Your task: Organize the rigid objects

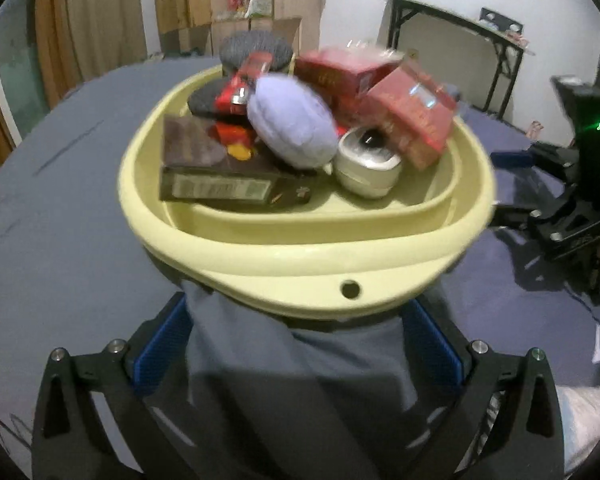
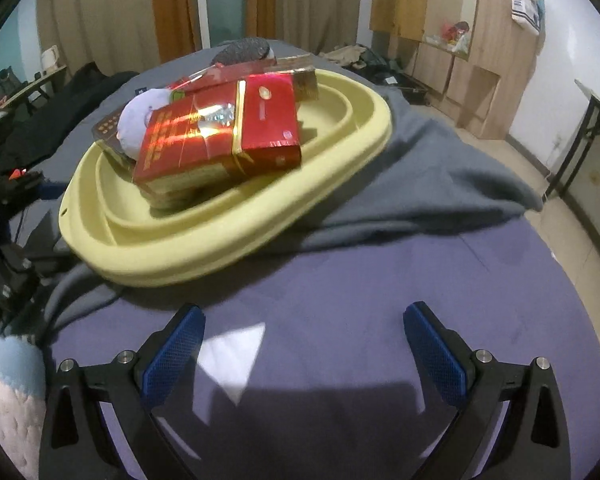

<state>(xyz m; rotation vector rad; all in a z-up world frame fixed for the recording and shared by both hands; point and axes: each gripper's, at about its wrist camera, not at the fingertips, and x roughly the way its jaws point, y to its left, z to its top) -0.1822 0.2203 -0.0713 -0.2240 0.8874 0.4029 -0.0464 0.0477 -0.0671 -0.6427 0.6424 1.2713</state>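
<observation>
A pale yellow basin rests on a rumpled grey cloth and holds a heap of things. In it are a dark brown box, red boxes, a lavender soft ball, a white round case, a red toy car and grey round pads. My left gripper is open, its blue pads on either side of a cloth fold just below the basin's near rim. My right gripper is open over bare cloth, short of the basin; a big red box tops the pile.
A purple-blue cover spreads over the table. The grey cloth trails off to the right of the basin. Beyond the table are a folding table, wooden cupboards and curtains. A quilted sleeve shows at lower left.
</observation>
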